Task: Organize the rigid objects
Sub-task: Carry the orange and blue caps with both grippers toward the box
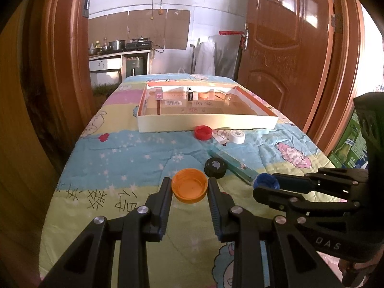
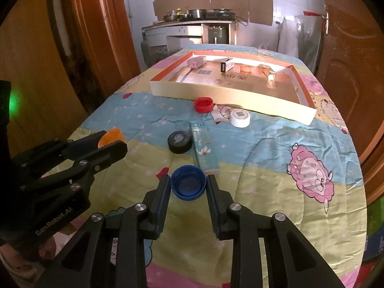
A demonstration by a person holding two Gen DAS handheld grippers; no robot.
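1. The left gripper (image 1: 189,187), bottom centre of the left view, is clamped on an orange cap (image 1: 189,189); both pads touch the cap's sides and its hollow faces up.
2. The right gripper (image 2: 188,187), bottom centre of the right view, is clamped on a blue cap (image 2: 188,186), hollow side up, pads against its rim.
3. In the left view the right gripper enters from the right edge with the blue cap at its tips; in the right view the left gripper enters from the left edge with the orange cap at its tips.
4. Both caps sit low over a patterned quilt (image 2: 264,168) that covers the table.
5. A black cap (image 2: 180,141) lies mid-frame in the right view, just left of a flat teal packet (image 2: 204,148).
6. Further up, a red cap (image 2: 203,104) lies just in front of the near wall of a shallow white tray (image 2: 216,91), and a white cap (image 2: 240,118) lies to its right, also near that wall.
7. Inside the tray, along its far side, sit several small items: a pale box at the left, a dark-and-white box in the middle, an orange round piece and something clear at the right.
8. Brown doors (image 1: 288,48) frame both views, with a kitchen counter in the background.
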